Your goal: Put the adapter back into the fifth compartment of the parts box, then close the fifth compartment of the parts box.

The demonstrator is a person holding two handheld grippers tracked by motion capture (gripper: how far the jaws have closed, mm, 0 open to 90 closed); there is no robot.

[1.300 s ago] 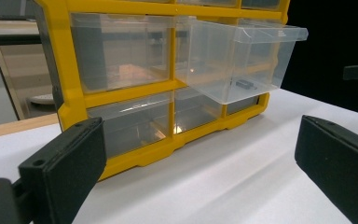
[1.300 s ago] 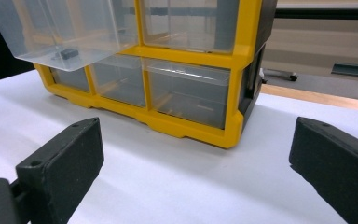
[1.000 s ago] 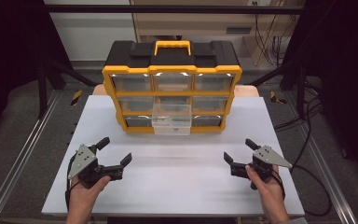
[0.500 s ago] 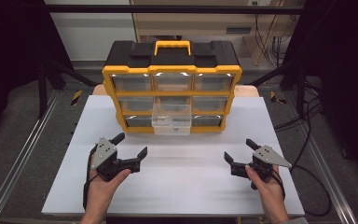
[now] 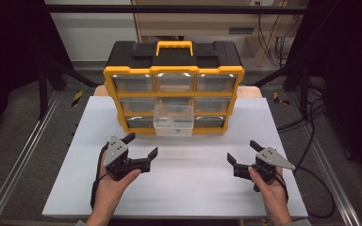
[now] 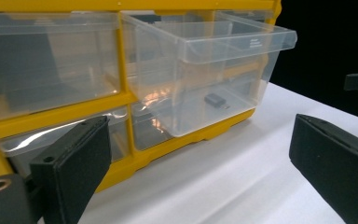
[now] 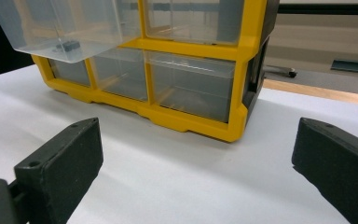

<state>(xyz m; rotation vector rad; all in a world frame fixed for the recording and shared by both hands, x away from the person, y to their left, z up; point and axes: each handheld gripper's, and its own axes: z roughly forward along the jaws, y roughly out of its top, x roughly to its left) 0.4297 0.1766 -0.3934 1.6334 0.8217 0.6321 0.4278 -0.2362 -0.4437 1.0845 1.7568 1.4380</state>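
High view: the pulled-out clear drawer (image 5: 173,123) juts from the middle of the yellow-and-black organiser (image 5: 173,89), in its lower rows, overhanging the white tabletop (image 5: 179,188). The left hand-held gripper (image 5: 140,147) sits in front of the organiser and a little to its left, jaws wide apart and empty, pointed toward that drawer. The right hand-held gripper (image 5: 243,152) rests in front of the organiser's right end, also spread wide and holding nothing.

In the left gripper view a small dark rectangular part (image 6: 213,99) lies on the drawer's floor, near its front wall.

Risks, as I judge them: the drawer is thin, glossy, see-through plastic with a projecting lip; a jaw coming in low could catch under that lip and tip or pull the drawer clear of its slot, spilling the part. Reaching inside, the broad matte-black jaw pads look bulky against so small and flat a piece, so it may skid along the slick floor rather than be pinched. Glare on the clear walls makes depth hard to read. The organiser, boxy with hard yellow ribs, could slide back on the smooth tabletop if pushed.
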